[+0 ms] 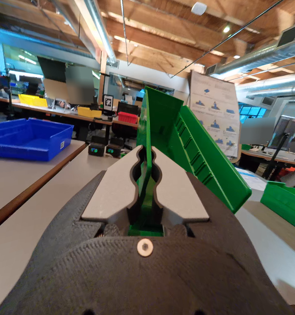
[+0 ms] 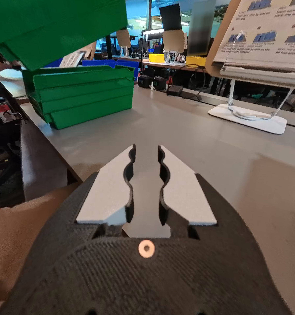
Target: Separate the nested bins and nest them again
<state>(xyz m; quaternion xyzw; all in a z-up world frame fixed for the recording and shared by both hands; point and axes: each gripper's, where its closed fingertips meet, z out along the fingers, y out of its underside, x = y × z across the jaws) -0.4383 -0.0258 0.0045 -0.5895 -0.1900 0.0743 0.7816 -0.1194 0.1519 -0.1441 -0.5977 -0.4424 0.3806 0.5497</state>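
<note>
My left gripper (image 1: 147, 150) is shut on the side wall of a green bin (image 1: 177, 136) and holds it tilted in the air above the table. The same lifted bin (image 2: 54, 29) shows in the right wrist view at the top left, hanging over a stack of nested green bins (image 2: 85, 97) on the grey table. Part of that stack (image 1: 283, 202) shows at the right edge of the left wrist view. My right gripper (image 2: 146, 148) is open and empty, low over the table, to the right of the stack and apart from it.
A blue bin (image 1: 29, 139) sits on the neighbouring table at the left. An instruction board on a white stand (image 2: 249, 117) is at the right. Black chargers (image 2: 152, 81) and cables lie at the table's far edge. Grey table (image 2: 186, 129) stretches ahead.
</note>
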